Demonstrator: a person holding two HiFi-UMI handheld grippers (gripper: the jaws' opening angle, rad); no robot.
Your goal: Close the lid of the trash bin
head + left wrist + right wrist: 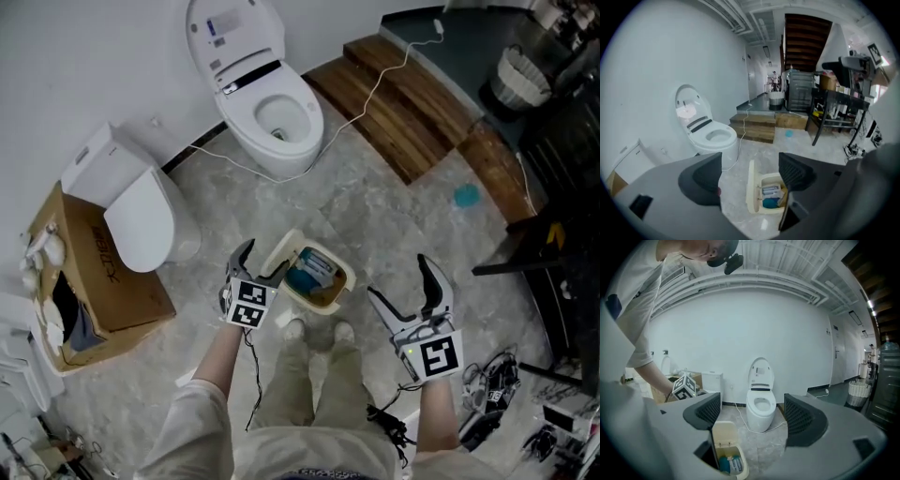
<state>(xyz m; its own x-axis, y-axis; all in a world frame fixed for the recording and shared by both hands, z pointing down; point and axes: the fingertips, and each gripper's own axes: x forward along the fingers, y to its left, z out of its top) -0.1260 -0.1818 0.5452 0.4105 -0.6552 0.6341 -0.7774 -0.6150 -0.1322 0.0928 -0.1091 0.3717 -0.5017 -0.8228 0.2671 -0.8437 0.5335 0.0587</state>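
Note:
A small cream trash bin (317,281) stands on the grey floor just in front of the person's feet. Its lid (280,253) is tipped up and open on the left side, and blue and white rubbish shows inside. My left gripper (262,262) hovers beside the raised lid, open and holding nothing. In the left gripper view the bin (771,198) and its lid (751,186) lie below the spread jaws of the left gripper (750,174). My right gripper (403,286) is open and empty to the right of the bin. The right gripper view shows the bin (730,464) low between the jaws of the right gripper (752,411).
A white toilet (270,105) with its seat up stands beyond the bin, and a white cable (370,98) trails past it. At the left are a cardboard box (94,277) and a second white toilet (141,211). Wooden steps (403,103) and a black rack (553,253) stand at the right.

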